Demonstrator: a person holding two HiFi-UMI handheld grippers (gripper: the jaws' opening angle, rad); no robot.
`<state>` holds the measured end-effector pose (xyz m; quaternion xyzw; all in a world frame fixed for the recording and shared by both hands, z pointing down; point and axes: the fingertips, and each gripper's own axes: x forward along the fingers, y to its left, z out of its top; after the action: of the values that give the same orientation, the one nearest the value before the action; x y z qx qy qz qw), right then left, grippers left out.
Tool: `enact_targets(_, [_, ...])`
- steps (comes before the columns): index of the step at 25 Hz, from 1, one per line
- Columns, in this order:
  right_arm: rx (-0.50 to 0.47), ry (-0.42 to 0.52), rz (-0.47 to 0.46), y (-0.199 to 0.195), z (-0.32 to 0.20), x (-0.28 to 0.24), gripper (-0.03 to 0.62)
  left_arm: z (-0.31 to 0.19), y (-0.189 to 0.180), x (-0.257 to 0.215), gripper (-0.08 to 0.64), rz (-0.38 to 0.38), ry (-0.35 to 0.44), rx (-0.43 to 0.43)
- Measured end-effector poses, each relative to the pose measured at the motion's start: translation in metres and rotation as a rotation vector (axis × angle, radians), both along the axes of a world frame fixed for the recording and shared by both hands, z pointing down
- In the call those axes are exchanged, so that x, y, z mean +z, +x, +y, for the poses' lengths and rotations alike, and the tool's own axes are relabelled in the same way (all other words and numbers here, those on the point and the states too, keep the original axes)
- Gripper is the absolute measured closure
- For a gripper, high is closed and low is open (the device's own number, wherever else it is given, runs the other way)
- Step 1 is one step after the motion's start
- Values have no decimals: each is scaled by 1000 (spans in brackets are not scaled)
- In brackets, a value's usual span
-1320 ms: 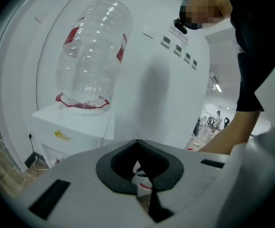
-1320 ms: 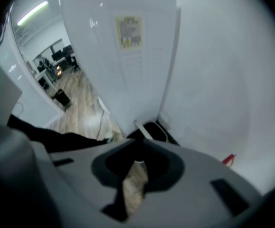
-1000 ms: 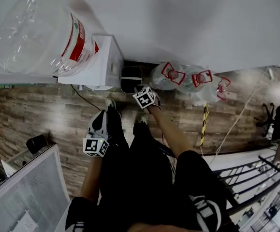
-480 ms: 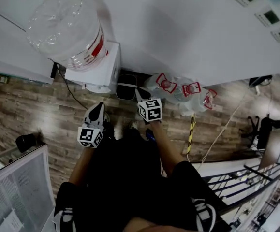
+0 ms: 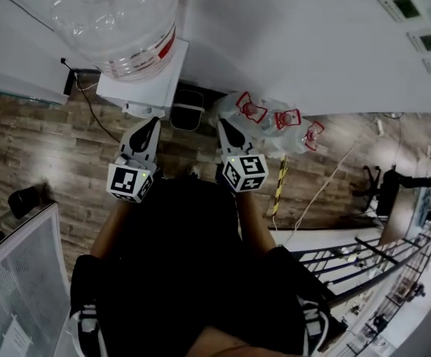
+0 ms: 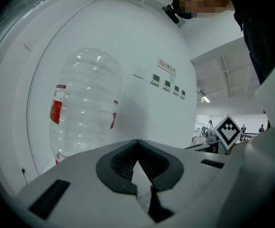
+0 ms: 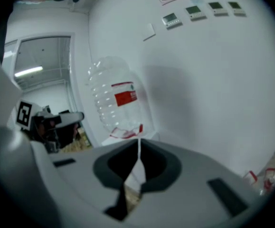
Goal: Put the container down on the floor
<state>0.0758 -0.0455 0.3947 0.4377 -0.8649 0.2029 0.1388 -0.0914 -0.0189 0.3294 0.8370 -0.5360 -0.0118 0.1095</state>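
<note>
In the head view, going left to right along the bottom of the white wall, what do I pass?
Water dispenser with a big bottle on top → small black bin → three clear jugs with red tops → black office chair.

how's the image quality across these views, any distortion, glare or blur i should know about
Head view: fairly sharp, wide-angle; soft light patches glare off the wood floor, and the person's dark clothes lose detail. Left gripper view: strong fisheye with black corners, the wall bulges, and bright highlights speckle the clear water bottle. Right gripper view: same fisheye and dark rim, slightly soft overall.
</note>
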Motion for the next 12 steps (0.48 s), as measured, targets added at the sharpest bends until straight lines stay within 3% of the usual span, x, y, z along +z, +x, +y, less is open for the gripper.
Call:
enact_targets(6, [31, 22, 42, -1, 1, 3, 556, -5, -1, -2, 528, -12, 19, 26])
enact_targets(12, [18, 6, 19, -11, 5, 3, 560, -3, -3, 1, 528, 6, 7, 26])
